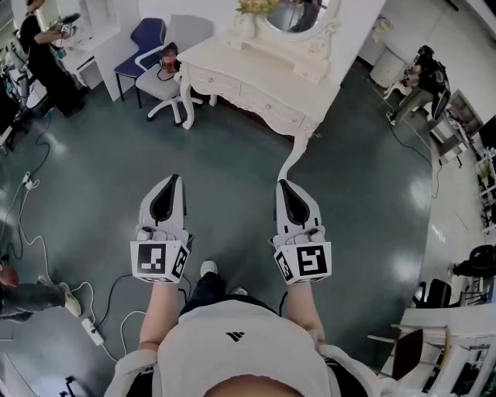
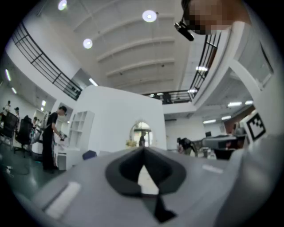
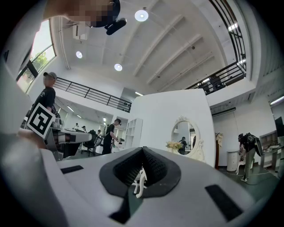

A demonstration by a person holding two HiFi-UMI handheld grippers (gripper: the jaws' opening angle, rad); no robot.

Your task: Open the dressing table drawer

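Note:
The white ornate dressing table (image 1: 232,58) stands across the floor from me in the head view, with an oval mirror (image 1: 298,15) and a flower vase (image 1: 249,19) on top. Its drawers (image 1: 267,99) run along the front edge and look closed. My left gripper (image 1: 172,181) and right gripper (image 1: 283,185) hang side by side in mid-air, well short of the table, pointing toward it. Both have their jaws together with nothing between them. In the left gripper view the left gripper (image 2: 143,150) faces the distant mirror (image 2: 142,133). The right gripper (image 3: 143,150) faces the mirror (image 3: 184,135) too.
A white office chair (image 1: 167,74) and a blue chair (image 1: 146,35) stand left of the table. Cables and a power strip (image 1: 93,332) lie on the dark floor at the lower left. People work at the far left (image 1: 43,54) and far right (image 1: 418,77). Desks crowd the lower right.

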